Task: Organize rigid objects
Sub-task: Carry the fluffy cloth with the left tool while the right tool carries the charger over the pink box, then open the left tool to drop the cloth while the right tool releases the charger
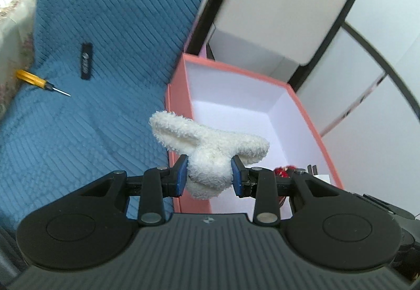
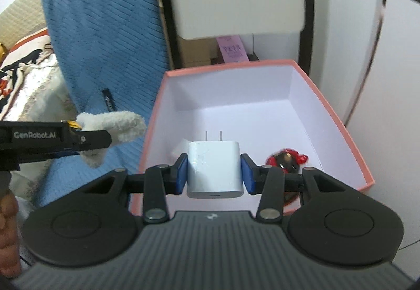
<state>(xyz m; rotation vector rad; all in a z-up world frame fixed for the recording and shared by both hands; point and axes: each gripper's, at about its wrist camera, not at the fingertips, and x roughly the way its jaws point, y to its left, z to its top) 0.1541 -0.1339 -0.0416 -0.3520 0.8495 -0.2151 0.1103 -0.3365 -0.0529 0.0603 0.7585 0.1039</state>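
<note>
My left gripper (image 1: 209, 175) is shut on a white fluffy plush toy (image 1: 210, 148) and holds it over the near left corner of the open pink box (image 1: 176, 96). The plush also shows in the right wrist view (image 2: 115, 127), left of the box. My right gripper (image 2: 214, 175) is shut on a white plug charger (image 2: 213, 169), prongs pointing away, above the box's near part (image 2: 338, 117). A red and black object (image 2: 284, 159) lies inside the box at the near right; it also shows in the left wrist view (image 1: 284, 171).
The box stands beside a blue ribbed blanket (image 1: 92, 54). A yellow-handled screwdriver (image 1: 39, 81) lies on the blanket at the left. A beige cabinet (image 1: 275, 1) and a purple paper (image 2: 232, 50) stand behind the box. Patterned bedding (image 2: 26, 75) lies at the far left.
</note>
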